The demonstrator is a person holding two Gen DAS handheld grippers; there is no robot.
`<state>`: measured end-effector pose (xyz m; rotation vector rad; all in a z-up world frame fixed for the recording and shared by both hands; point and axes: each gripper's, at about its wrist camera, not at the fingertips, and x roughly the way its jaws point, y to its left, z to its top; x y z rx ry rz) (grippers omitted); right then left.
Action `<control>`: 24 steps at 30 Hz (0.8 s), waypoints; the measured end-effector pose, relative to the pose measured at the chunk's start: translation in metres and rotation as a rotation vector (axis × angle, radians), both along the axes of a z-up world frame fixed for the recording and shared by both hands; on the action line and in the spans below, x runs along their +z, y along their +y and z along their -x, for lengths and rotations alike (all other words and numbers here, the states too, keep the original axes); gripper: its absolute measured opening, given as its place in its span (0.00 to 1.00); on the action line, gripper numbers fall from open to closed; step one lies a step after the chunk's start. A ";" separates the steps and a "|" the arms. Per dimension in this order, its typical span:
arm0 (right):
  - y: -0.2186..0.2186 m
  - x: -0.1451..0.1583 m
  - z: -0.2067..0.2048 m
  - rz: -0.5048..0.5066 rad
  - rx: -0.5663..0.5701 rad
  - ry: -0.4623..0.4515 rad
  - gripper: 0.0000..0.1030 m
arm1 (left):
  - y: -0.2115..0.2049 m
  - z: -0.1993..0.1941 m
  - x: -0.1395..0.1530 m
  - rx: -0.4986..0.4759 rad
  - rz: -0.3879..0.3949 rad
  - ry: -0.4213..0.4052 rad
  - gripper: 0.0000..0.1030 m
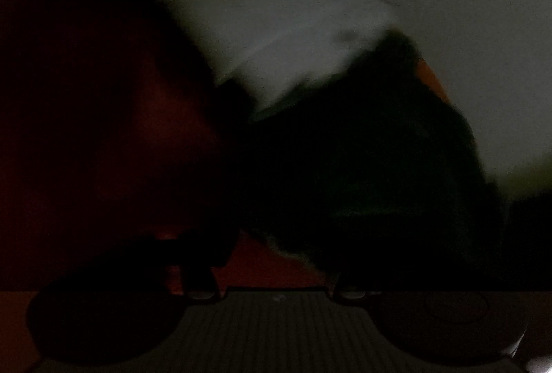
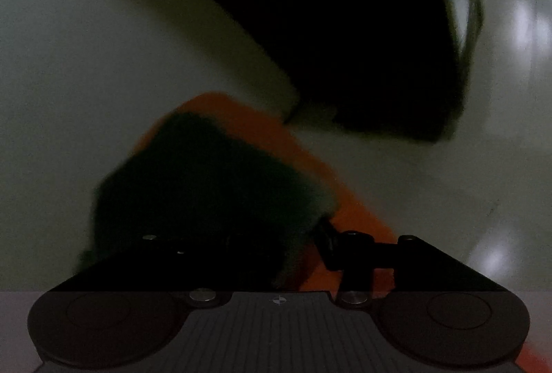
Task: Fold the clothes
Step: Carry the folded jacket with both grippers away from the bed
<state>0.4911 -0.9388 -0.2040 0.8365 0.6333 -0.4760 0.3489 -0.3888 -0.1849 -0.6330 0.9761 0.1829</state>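
Both views are very dark and blurred. In the right wrist view a dark green, fuzzy garment [image 2: 210, 186] lies over an orange cloth [image 2: 262, 128] and covers my right gripper's [image 2: 300, 252] left finger. The right finger [image 2: 331, 247] presses against the fabric, so the gripper looks shut on the green garment. In the left wrist view the same dark garment [image 1: 362, 159] hangs in front, with an orange edge [image 1: 433, 76]. A dark red cloth [image 1: 103, 131] fills the left. My left gripper [image 1: 276, 255] is mostly hidden in shadow and fabric.
A pale surface [image 2: 86, 62] lies behind the clothes in both views. A large black shape [image 2: 345, 28] crosses the upper right of the right wrist view. Bright reflections [image 2: 528, 24] show on the far right.
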 end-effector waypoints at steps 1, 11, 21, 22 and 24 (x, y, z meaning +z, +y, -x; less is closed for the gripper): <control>-0.001 0.008 0.003 0.040 -0.016 -0.010 0.52 | -0.007 0.005 0.016 -0.044 -0.072 -0.027 0.51; 0.003 -0.027 -0.065 -0.150 0.122 0.009 0.51 | -0.025 -0.036 -0.021 -0.032 -0.107 -0.016 0.20; 0.027 0.053 0.004 0.075 0.124 -0.033 0.13 | -0.003 -0.039 0.047 -0.025 -0.195 -0.101 0.16; 0.028 0.048 0.006 0.065 0.142 -0.007 0.17 | 0.004 -0.056 0.024 -0.045 -0.142 -0.032 0.17; 0.029 0.037 0.008 0.045 0.182 0.014 0.23 | 0.021 -0.059 -0.011 -0.028 -0.042 0.064 0.30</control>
